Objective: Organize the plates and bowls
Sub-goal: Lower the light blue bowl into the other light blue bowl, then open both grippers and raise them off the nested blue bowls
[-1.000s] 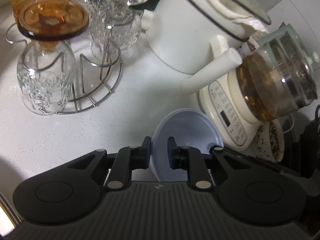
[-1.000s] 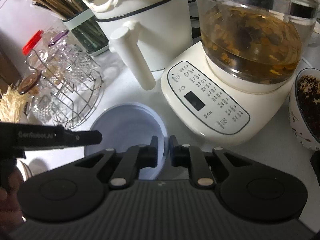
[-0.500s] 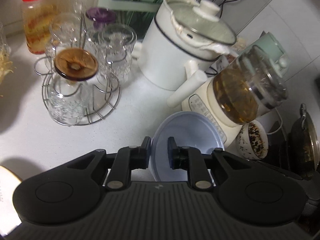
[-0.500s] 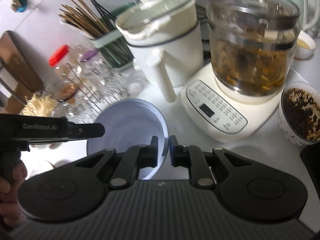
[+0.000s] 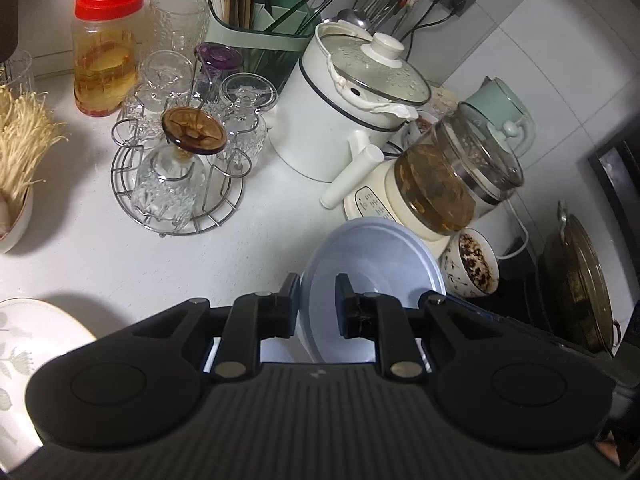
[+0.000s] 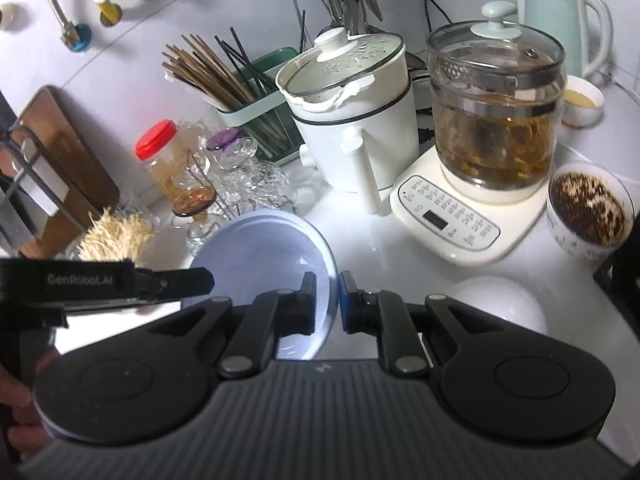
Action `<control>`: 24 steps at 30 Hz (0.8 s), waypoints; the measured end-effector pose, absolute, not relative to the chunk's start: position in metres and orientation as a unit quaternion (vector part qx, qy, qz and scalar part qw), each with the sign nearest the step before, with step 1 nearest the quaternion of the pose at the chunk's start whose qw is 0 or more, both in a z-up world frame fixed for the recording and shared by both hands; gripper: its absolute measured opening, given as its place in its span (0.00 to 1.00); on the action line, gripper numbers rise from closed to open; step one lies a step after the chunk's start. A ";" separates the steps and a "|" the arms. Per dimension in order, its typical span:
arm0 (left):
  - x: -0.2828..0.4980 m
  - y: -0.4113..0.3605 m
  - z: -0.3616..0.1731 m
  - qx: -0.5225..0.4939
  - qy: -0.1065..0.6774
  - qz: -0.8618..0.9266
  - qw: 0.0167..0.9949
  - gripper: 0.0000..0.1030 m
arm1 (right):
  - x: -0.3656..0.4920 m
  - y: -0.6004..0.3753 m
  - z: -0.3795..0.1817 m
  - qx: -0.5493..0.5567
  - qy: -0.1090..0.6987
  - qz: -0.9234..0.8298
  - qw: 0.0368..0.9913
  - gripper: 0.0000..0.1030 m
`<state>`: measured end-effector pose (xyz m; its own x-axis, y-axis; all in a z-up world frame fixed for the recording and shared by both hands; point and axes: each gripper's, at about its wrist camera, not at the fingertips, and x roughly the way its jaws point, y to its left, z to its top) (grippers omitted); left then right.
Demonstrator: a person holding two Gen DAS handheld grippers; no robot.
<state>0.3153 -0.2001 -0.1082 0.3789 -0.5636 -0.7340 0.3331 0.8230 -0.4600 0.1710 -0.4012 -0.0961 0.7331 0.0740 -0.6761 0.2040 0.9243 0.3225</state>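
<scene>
- Pale blue plate [image 5: 374,256] is getting pinched from both sides right now, one gripper on each edge, and it's hanging clear above the white worktop [image 5: 248,240].
- Left gripper [image 5: 318,294] is clamping the plate's left rim between its two pads, so the plate is sticking out ahead and to the right of the fingers, tilted with its inside facing the camera.
- Right gripper [image 6: 327,294] is nipping the opposite rim, pads nearly pressed together on the thin edge; from that view the plate [image 6: 264,248] is spreading out to the left of the fingers.
- In the right wrist view you can see the left gripper [image 6: 200,282] poking in from the left edge, reaching the plate's far side, with a bit of the person's hand [image 6: 18,396] behind it.
- Under and beyond the plate, the glass tea kettle [image 5: 456,176] on its cream base is sitting just behind it, and a patterned cup [image 5: 474,266] of dark stuff is sitting right beside the plate's right edge.
- White electric pot [image 5: 352,116] and the wire glass rack [image 5: 176,184] are sitting further back and left, well apart from the plate.
- Floral plate [image 5: 24,356] is peeking in at the bottom left on the worktop.
</scene>
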 end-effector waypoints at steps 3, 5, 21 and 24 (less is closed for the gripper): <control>0.307 -0.192 -0.110 -0.105 0.482 -0.278 0.825 0.20 | 0.164 -0.391 -0.096 0.191 0.361 -0.038 0.912 0.14; 0.303 -0.185 -0.114 -0.106 0.485 -0.276 0.823 0.20 | 0.160 -0.384 -0.097 0.190 0.363 -0.039 0.911 0.14; 0.293 -0.140 -0.163 -0.110 0.520 -0.244 0.811 0.21 | 0.164 -0.345 -0.139 0.185 0.420 -0.018 0.889 0.14; 0.298 -0.138 -0.177 -0.107 0.530 -0.238 0.807 0.21 | 0.168 -0.341 -0.150 0.187 0.428 -0.015 0.884 0.14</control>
<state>0.2978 -0.1381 -0.1766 0.3251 -0.4974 -0.8043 0.2710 0.8639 -0.4246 0.1676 -0.3411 -0.1500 0.6326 0.1342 -0.7627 0.1855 0.9299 0.3175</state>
